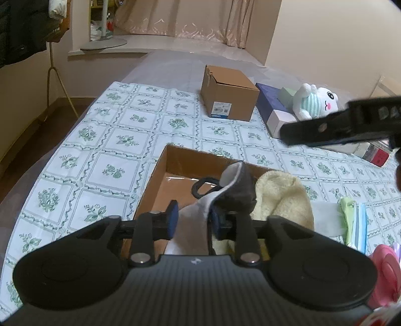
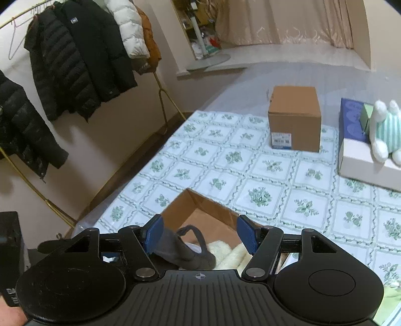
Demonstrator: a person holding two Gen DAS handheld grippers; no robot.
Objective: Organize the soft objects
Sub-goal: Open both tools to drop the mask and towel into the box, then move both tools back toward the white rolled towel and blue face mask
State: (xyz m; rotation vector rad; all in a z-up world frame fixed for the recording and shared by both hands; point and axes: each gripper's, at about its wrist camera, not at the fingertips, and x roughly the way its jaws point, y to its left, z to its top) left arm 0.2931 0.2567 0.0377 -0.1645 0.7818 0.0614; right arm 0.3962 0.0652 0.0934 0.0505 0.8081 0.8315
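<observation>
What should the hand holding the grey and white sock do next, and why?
Probably lower it a little and open the jaws. The left gripper is shut on the grey and white sock, which hangs over the open cardboard box beside the cream fluffy cloth. The right gripper is open and holds nothing.

This is a room in a home, most likely a bedroom. Winter jackets in black, white and orange hang on a gold-coloured clothes rack against a plain pinkish wall. Beige curtains close off a raised window bay where the round base of a standing fan sits. The broad low surface looks like a bed, covered in grey and spread with a white cloth with green flower squares. A plush toy and cardboard boxes lie on it.
</observation>
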